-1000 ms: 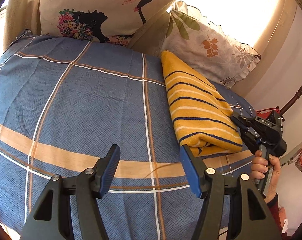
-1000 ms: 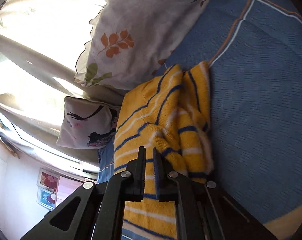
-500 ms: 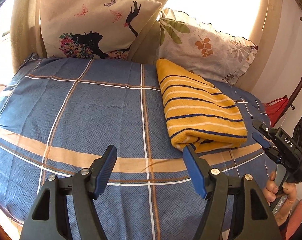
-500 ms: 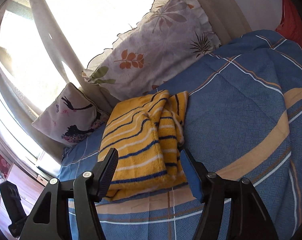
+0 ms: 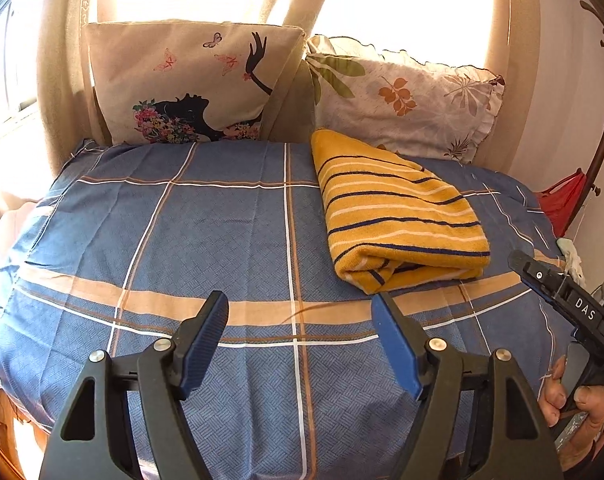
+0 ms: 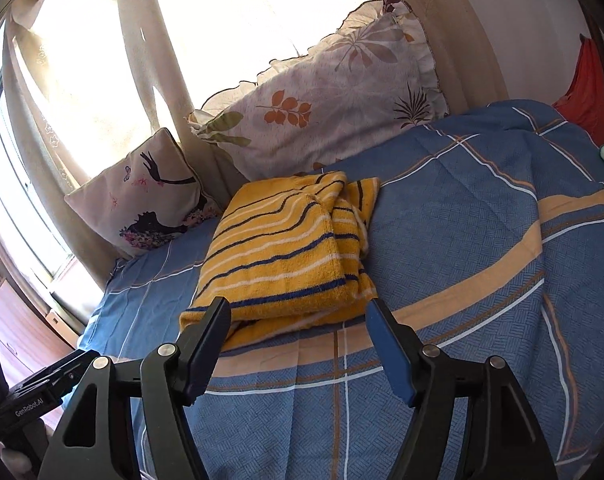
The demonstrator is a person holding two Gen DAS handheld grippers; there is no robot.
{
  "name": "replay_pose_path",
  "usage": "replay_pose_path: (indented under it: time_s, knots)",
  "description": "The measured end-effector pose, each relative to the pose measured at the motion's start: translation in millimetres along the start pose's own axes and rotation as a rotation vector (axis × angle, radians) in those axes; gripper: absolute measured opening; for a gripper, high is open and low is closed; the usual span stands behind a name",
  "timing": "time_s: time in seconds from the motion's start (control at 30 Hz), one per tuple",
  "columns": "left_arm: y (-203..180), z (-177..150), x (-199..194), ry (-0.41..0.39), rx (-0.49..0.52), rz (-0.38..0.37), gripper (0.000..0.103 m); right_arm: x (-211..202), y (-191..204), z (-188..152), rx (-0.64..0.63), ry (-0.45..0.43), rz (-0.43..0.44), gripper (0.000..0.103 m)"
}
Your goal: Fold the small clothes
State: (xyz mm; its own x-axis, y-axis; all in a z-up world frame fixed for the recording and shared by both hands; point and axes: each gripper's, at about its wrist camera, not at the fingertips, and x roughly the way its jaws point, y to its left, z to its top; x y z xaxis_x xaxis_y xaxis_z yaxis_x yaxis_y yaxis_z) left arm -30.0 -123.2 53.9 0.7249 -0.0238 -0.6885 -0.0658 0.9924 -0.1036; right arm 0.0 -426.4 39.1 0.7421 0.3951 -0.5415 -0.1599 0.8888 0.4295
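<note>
A yellow knit garment with navy and white stripes (image 5: pixel 393 216) lies folded into a thick bundle on the blue plaid bedspread (image 5: pixel 206 220), toward the right side near the pillows. It also shows in the right wrist view (image 6: pixel 286 252). My left gripper (image 5: pixel 300 316) is open and empty, held above the bedspread in front of the garment. My right gripper (image 6: pixel 298 322) is open and empty, just short of the garment's near edge. The right gripper also shows at the right edge of the left wrist view (image 5: pixel 561 296).
A cushion printed with a woman's silhouette (image 5: pixel 190 84) and a leaf-print pillow (image 5: pixel 405 96) lean against the curtained window at the back. A red cloth (image 6: pixel 585 84) hangs at the far right. The bed's front edge drops off below the grippers.
My right gripper let go of the yellow garment, opened and pulled back from it. Both grippers have drawn back, so more of the bed shows. The garment stays folded.
</note>
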Motion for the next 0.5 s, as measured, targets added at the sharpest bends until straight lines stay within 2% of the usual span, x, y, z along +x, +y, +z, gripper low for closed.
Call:
replay_pose_path:
  time_s: [0.2,0.27,0.3,0.37,0.43,0.47,0.5]
  knots:
    - [9,-7,10,0.053,-0.059,-0.055,0.073,2,-4,-9,0.009,0.025,-0.010,0.075]
    - [13,-9,15,0.072,-0.080,-0.057,0.073,5,-2,-7,0.018,0.037,0.016,0.075]
    - [15,-9,18,0.080,-0.090,-0.054,0.073,8,2,-4,0.027,0.047,0.052,0.075]
    - [18,-10,24,0.094,-0.109,-0.051,0.073,22,13,4,0.058,0.100,0.198,0.075]
    - [21,-10,27,0.103,-0.131,-0.060,0.073,49,28,5,0.114,0.227,0.376,0.075]
    - [23,-9,27,0.104,-0.142,-0.066,0.073,64,35,2,0.138,0.283,0.427,0.075]
    - [24,-9,27,0.103,-0.148,-0.067,0.073,76,41,-3,0.142,0.317,0.442,0.075]
